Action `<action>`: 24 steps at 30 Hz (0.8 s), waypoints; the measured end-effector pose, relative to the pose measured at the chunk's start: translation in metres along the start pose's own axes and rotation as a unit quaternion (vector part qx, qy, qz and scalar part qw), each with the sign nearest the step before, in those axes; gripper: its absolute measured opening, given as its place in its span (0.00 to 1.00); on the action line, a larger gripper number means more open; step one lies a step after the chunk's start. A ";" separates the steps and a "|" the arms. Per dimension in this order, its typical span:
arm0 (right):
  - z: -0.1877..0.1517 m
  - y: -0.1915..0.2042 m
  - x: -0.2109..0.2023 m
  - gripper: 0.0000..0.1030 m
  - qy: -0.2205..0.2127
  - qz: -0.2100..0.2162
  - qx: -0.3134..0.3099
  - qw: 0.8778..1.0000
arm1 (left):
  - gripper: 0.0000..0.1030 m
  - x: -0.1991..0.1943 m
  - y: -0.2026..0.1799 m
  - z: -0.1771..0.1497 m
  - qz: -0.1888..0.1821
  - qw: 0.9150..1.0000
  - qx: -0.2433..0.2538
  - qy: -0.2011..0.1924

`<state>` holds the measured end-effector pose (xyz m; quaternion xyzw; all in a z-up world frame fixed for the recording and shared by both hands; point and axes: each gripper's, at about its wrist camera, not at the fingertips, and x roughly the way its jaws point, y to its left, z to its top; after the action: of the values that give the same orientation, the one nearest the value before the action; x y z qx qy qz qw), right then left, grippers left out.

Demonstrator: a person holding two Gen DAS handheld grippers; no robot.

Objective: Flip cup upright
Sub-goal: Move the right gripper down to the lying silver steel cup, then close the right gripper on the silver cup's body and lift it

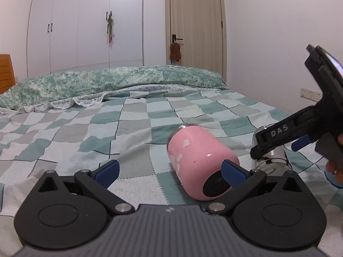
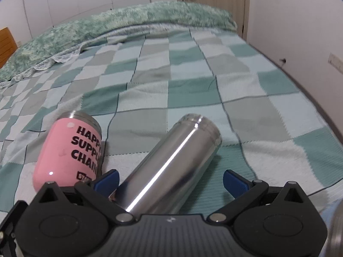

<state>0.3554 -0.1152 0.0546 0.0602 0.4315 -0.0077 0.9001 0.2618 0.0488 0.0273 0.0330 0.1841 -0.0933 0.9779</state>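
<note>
A bedroom: white wardrobe (image 1: 85, 23), wooden door (image 1: 195, 21), and a bed under a green-and-grey checked blanket (image 1: 128, 115), soft and uneven. In the left wrist view the pink cup (image 1: 199, 162) lies on its side on that blanket, base toward the camera; the left gripper (image 1: 170, 170) is spread wide, its right pad just at the base, nothing pinched. The right gripper (image 1: 276, 141) hangs over a steel tumbler (image 1: 272, 160) beside it.

In the right wrist view the steel tumbler (image 2: 171, 167) also lies flat between the spread fingers of the right gripper (image 2: 170, 181), the pink cup (image 2: 68, 150) just beside. This looks like the approach; next, closing on a body and tipping it onto its base, which may wobble on the soft blanket.
</note>
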 end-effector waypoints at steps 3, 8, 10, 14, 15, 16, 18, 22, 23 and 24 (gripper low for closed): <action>-0.001 0.001 0.007 0.99 0.006 0.001 0.003 1.000 | 1.00 0.007 0.004 0.000 -0.013 1.000 -0.007 0.009; -0.003 0.000 0.017 0.93 0.017 0.011 0.013 1.000 | 1.00 0.015 0.004 -0.001 -0.027 0.999 -0.006 0.018; -0.004 0.001 0.021 0.86 0.025 0.024 0.018 0.999 | 1.00 0.015 0.004 -0.001 -0.027 1.000 -0.005 0.016; -0.008 -0.005 0.017 0.69 0.023 0.056 0.031 0.998 | 1.00 0.009 0.002 0.001 -0.022 1.000 -0.004 0.009; -0.009 -0.008 0.012 0.66 0.020 0.067 0.038 0.997 | 1.00 0.007 0.001 0.001 -0.020 1.000 -0.001 0.006; -0.012 -0.011 0.008 0.63 0.016 0.074 0.041 0.996 | 1.00 0.003 -0.001 0.002 -0.017 1.000 0.002 0.003; -0.016 -0.015 -0.002 0.62 0.007 0.082 0.040 0.996 | 1.00 -0.005 -0.006 0.003 -0.011 1.000 0.009 -0.005; -0.026 -0.018 -0.032 0.61 -0.018 0.097 0.032 0.995 | 1.00 -0.031 -0.012 0.006 -0.006 1.000 0.011 -0.018; -0.028 -0.019 -0.041 0.61 -0.026 0.101 0.030 0.994 | 1.00 -0.037 -0.014 0.007 -0.005 1.000 0.010 -0.020; -0.031 -0.018 -0.052 0.61 -0.035 0.105 0.026 0.994 | 1.00 -0.045 -0.015 0.007 -0.003 1.000 0.009 -0.023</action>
<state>0.2974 -0.1318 0.0742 0.1284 0.3908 0.0735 0.9085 0.2202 0.0406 0.0502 0.0387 0.1610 -0.0988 0.9812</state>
